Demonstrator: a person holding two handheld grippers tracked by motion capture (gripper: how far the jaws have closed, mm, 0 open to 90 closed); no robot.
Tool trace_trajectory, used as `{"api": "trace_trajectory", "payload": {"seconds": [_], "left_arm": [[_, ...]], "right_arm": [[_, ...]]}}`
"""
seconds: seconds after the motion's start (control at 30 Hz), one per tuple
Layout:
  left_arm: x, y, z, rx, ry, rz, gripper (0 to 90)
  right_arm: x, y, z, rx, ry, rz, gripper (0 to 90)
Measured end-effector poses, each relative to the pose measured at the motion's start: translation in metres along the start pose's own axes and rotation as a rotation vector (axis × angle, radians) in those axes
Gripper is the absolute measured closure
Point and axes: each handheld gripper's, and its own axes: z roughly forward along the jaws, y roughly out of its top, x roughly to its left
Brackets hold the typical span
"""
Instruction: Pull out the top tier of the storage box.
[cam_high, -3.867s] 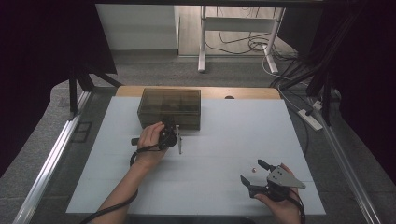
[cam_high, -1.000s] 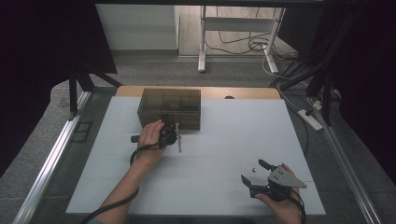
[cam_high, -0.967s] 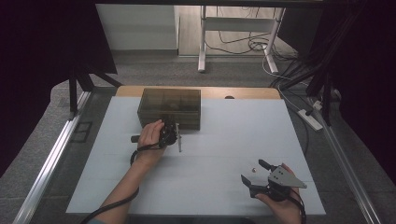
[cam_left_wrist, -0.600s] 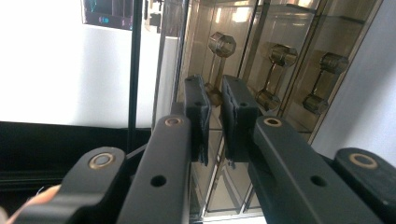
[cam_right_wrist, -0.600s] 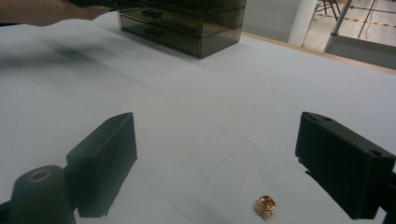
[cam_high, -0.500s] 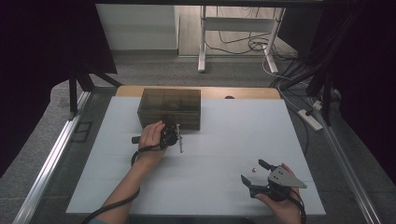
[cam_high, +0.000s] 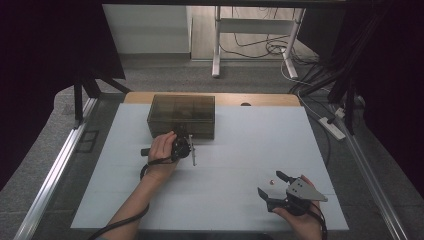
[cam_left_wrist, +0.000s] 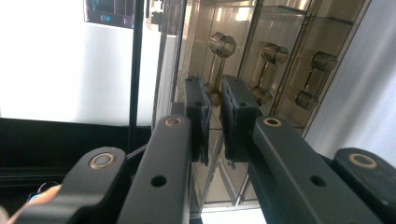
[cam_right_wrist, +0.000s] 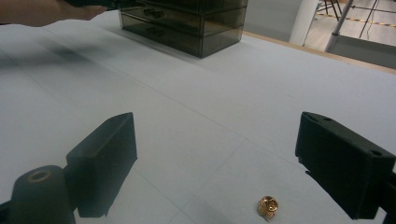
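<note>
Against the front face of the smoked drawer box, at the far side of the white counter, the left claw is clenched on one of the drawer knobs. From above, the hand and the claw's body hide the contact; the left gripper view shows it, with the two black pads nearly together and the brass-coloured knob's stem running between them. That same view shows two more knobs on neighbouring drawers, each standing out from the tinted front on a short stem, their long axes pointing away from the box toward the person.

Near the counter's front right edge, the right claw is released, its jaws spread wide and empty. The high view shows a tiny speck between them; the right gripper view shows it as a small gold ring-like piece lying flat on the counter, nearer the right-hand jaw in that view and touching neither. The drawer box sits well apart from it, at the far left of that view.
</note>
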Motion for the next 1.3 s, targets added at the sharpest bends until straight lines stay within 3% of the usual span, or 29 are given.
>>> {"api": "trace_trajectory", "payload": {"seconds": [0.8,0.93,1.03,1.17,1.3], "left_arm": [[-0.001,-0.002,-0.007,-0.012,-0.009,-0.030,81.5],[0.002,-0.003,-0.010,-0.020,-0.047,-0.051,80.2],[0.007,-0.004,-0.014,-0.029,-0.087,-0.074,67.3],[0.016,-0.006,-0.020,-0.060,-0.167,-0.163,54.4],[0.029,-0.013,-0.023,-0.083,-0.269,-0.214,46.9]], "right_arm": [[0.000,0.000,0.000,0.000,-0.001,-0.002,12.3],[0.000,0.000,0.000,0.003,0.001,-0.002,12.2],[0.000,0.000,0.000,0.002,0.000,-0.001,12.2],[0.000,0.000,-0.001,0.001,-0.002,0.001,12.2],[0.000,0.000,0.000,0.002,-0.001,0.000,12.2]]}}
